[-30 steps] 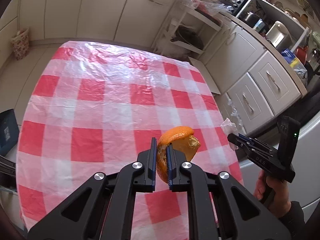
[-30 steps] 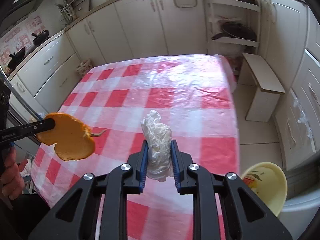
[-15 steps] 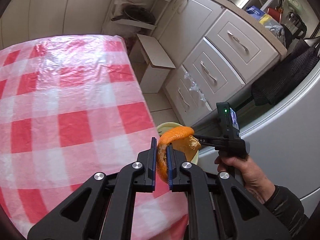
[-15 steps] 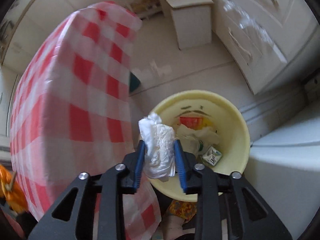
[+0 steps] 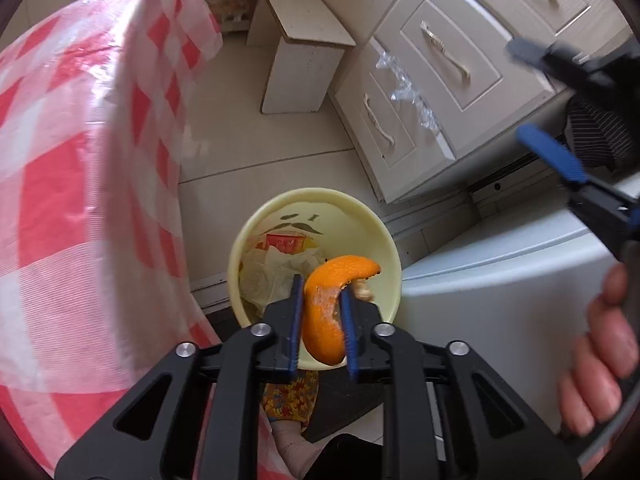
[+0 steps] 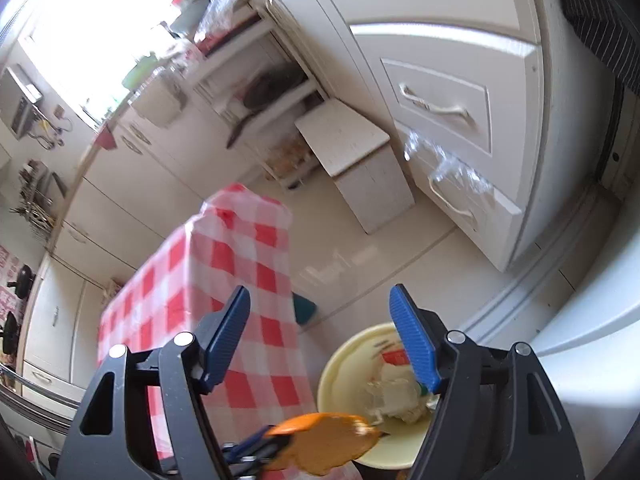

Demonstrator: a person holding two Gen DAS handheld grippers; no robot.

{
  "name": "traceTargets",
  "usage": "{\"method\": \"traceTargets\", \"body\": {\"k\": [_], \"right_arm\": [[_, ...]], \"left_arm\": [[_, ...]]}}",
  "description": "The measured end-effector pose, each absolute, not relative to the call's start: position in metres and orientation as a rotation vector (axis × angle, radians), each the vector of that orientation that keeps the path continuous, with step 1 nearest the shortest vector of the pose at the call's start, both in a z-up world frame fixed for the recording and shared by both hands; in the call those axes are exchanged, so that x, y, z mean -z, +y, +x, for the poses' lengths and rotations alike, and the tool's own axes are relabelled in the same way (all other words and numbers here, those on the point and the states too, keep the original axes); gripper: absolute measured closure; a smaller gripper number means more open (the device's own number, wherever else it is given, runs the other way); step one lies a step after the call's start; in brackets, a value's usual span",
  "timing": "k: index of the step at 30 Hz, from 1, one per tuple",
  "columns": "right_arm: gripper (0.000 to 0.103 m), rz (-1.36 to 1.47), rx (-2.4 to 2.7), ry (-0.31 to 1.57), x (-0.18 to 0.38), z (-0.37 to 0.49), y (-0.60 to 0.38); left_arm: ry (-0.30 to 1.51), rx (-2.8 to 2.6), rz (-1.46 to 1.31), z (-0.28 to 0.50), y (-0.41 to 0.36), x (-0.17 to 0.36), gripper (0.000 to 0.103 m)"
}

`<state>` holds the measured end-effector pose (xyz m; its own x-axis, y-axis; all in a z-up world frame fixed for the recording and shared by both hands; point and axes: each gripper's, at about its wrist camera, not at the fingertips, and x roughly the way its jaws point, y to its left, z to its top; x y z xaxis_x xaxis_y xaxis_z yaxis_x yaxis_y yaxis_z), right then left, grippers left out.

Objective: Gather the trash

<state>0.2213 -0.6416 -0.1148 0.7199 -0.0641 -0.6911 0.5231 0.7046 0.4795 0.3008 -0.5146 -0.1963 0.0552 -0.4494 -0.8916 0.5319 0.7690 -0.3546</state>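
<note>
Blue ribbed pads [image 5: 295, 322] on the left gripper [image 5: 320, 324] flank a curled strip of orange peel [image 5: 326, 308]; the jaws are opening, and the peel, glossy and dimpled outside with a pale pith lip at its tip, sits loosely between them, seemingly leaning on the right pad. Whether either pad still presses it I cannot tell for sure; a gap shows on the left side. It hangs right above the bin [image 5: 384, 236], over the rim nearest the gripper.

That bin is a round, smooth, pale yellow plastic tub with a moustache drawn inside its far wall. Crumpled white tissue [image 5: 288, 264] and a red and yellow wrapper [image 5: 286, 244] lie in it. It stands on the cream tiled floor just off the corner of the table, whose red and white check cloth [image 5: 60, 200], under a shiny crinkled plastic film, drapes down beside it.

Off to the right, the right gripper [image 6: 320, 332] has its ribbed blue pads spread wide and nothing between them, jaws opening further. In its own view the bin sits below its right pad, with the peel [image 6: 324, 446] crossing the bottom edge. A bare hand [image 5: 596, 364] grips its handle.

Beyond stand a small white boxy stool [image 5: 300, 48], panelled cream drawers [image 5: 440, 60] with curved metal handles, a scrap of clear film [image 5: 404, 92] caught on one, and a smooth white appliance side [image 5: 500, 280] by the bin.
</note>
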Motion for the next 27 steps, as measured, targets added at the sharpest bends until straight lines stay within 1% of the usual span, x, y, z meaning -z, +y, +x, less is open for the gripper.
{"method": "traceTargets", "body": {"k": [1, 2, 3, 5, 9, 11, 13, 15, 17, 21, 23, 27], "right_arm": [[0.033, 0.718, 0.356, 0.696, 0.114, 0.221, -0.642], [0.033, 0.715, 0.354, 0.697, 0.113, 0.223, -0.642], [0.033, 0.716, 0.355, 0.696, 0.113, 0.223, -0.643], [0.033, 0.719, 0.36, 0.697, 0.111, 0.223, -0.644], [0.033, 0.693, 0.363, 0.701, 0.108, 0.224, -0.639], [0.032, 0.657, 0.361, 0.708, 0.104, 0.226, -0.629], [0.032, 0.626, 0.359, 0.705, 0.098, 0.226, -0.616], [0.031, 0.594, 0.346, 0.693, 0.088, 0.225, -0.598], [0.026, 0.569, 0.326, 0.67, 0.076, 0.222, -0.577], [0.021, 0.497, 0.258, 0.569, 0.043, 0.206, -0.517], [0.013, 0.44, 0.233, 0.508, 0.03, 0.195, -0.482], [0.011, 0.339, 0.171, 0.421, 0.022, 0.178, -0.416]], "left_arm": [[1.322, 0.742, 0.068, 0.3, -0.516, 0.197, 0.069], [1.311, 0.744, 0.059, 0.299, -0.516, 0.195, 0.062], [1.295, 0.747, 0.06, 0.297, -0.515, 0.19, 0.06], [1.265, 0.761, 0.074, 0.292, -0.509, 0.179, 0.049], [1.196, 0.754, 0.108, 0.288, -0.479, 0.15, 0.044], [1.147, 0.728, 0.127, 0.284, -0.449, 0.131, 0.035], [1.099, 0.695, 0.139, 0.279, -0.413, 0.114, 0.031], [1.056, 0.649, 0.153, 0.275, -0.376, 0.099, 0.027], [1.015, 0.587, 0.15, 0.269, -0.328, 0.086, 0.02], [0.964, 0.461, 0.126, 0.258, -0.232, 0.071, 0.017], [0.936, 0.391, 0.125, 0.254, -0.188, 0.067, 0.016], [0.891, 0.27, 0.053, 0.249, -0.099, 0.059, 0.015]]}}
